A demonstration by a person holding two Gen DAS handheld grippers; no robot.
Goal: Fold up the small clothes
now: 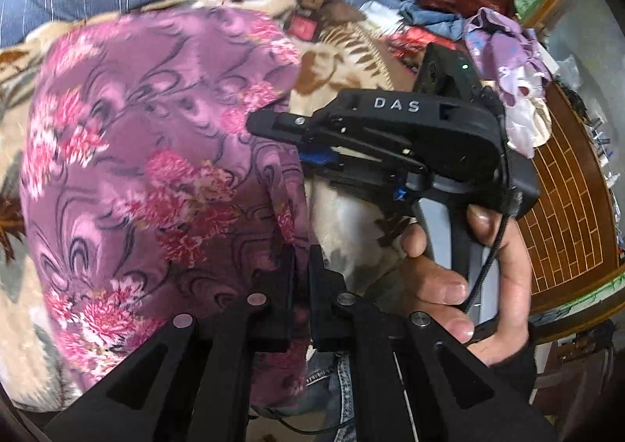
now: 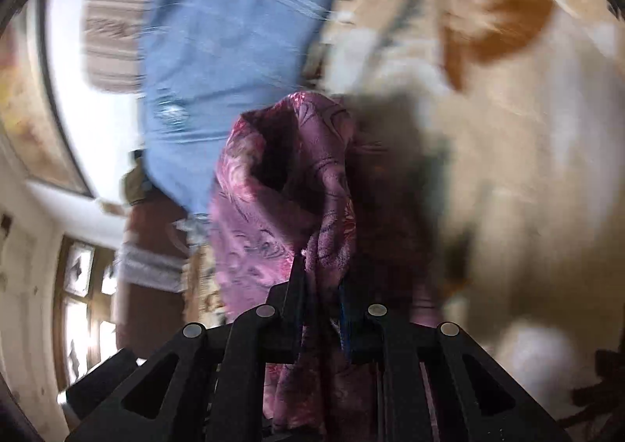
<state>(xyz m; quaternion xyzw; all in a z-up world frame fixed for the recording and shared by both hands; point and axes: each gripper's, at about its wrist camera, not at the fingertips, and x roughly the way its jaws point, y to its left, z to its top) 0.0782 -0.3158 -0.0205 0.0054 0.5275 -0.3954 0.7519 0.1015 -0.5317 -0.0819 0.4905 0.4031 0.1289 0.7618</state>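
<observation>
Both grippers, left gripper and right gripper, pinch the purple floral garment (over a cream blanket).

Motion blur smears the blue striped cloth and cream blanket behind.

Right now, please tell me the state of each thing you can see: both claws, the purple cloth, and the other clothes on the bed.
Left claw: shut on the purple cloth.
Right claw: shut on the same cloth, bunched between its fingers.
Purple cloth: held by both claws, spread over the blanket, not yet folded.
Clothes pile: crumpled, unfolded, apart from the claws.
Blanket: lying under the cloth.
</observation>
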